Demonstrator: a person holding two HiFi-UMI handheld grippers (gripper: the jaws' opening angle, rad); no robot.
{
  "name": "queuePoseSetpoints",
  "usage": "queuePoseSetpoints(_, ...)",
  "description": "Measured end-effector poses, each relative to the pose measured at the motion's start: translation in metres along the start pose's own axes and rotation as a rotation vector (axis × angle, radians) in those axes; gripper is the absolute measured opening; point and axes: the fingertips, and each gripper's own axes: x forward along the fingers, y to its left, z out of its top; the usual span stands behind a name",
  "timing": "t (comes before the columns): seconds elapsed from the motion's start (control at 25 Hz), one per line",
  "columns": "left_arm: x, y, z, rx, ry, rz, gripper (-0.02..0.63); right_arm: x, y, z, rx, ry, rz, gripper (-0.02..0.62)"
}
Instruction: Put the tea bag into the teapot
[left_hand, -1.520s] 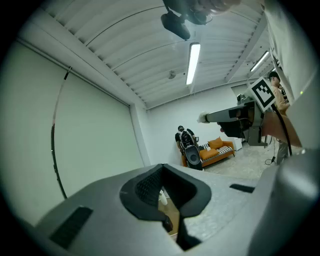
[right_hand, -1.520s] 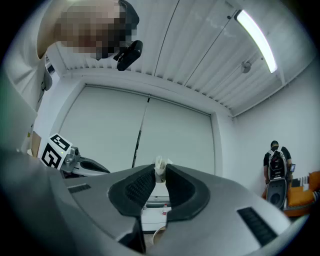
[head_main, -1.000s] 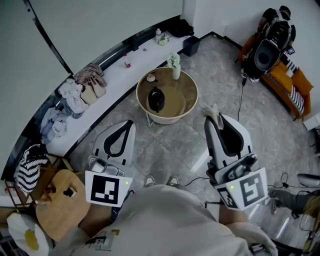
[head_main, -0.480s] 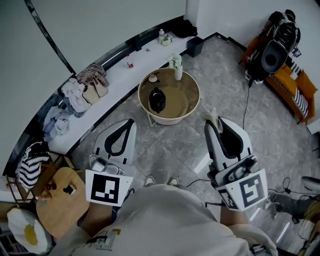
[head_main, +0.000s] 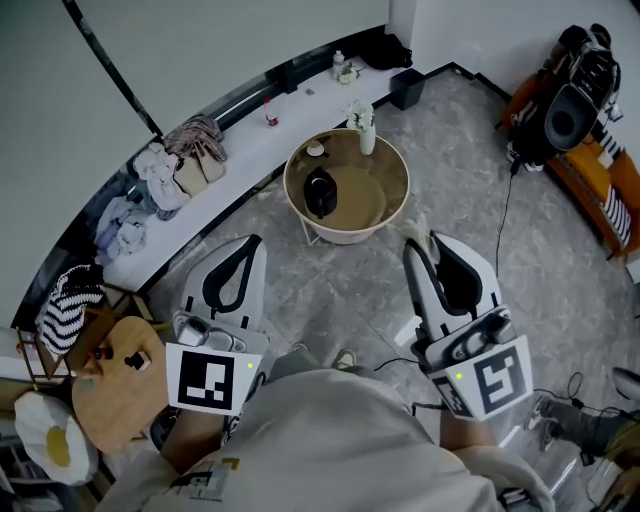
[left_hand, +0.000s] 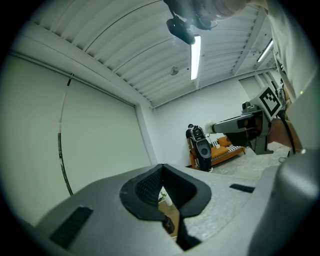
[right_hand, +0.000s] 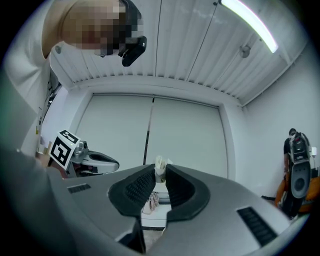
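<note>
A black teapot (head_main: 320, 193) stands on the left part of a round wooden table (head_main: 385, 205), ahead of me on the floor. My right gripper (head_main: 424, 240) is shut on a pale tea bag (head_main: 419, 226), which sticks out beyond its tips (right_hand: 160, 163). It hovers short of the table's near right rim. My left gripper (head_main: 254, 243) hangs to the near left of the table with its tips together and nothing in them. Through its jaws the table top shows as a sliver (left_hand: 171, 215).
On the table's far side stand a white vase with flowers (head_main: 366, 130) and a small cup (head_main: 316, 150). A long white ledge with clothes and bags (head_main: 170, 170) runs along the wall. A wooden stool (head_main: 115, 390) is at lower left, camera gear (head_main: 575, 100) at right, and a cable (head_main: 500, 240) on the floor.
The head view has drifted, so the table and ledge sit a little further right. Both grippers keep their pose, and the tea bag stays in the right jaws.
</note>
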Motion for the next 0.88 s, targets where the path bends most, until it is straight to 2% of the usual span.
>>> queuePoseSetpoints(0.24,0.006,-0.021,0.001,-0.013,0.005,0.005,0.008,-0.007,-0.014,-0.008,0.043,-0.004,0.022,0.058)
queuePoseSetpoints(0.48,0.019,-0.030,-0.004,0.014,0.019,0.006,0.008,-0.001,-0.026,-0.014,0.030,-0.013,0.026,0.059)
queuePoseSetpoints(0.68,0.026,-0.022,-0.016,0.009,0.017,0.029,0.008,0.013,-0.024,-0.028,0.031,-0.014,0.050,0.058)
queuePoseSetpoints(0.88,0.043,-0.008,-0.032,-0.005,0.020,0.020,0.008,0.038,-0.022,-0.040,0.020,0.000,0.060,0.058)
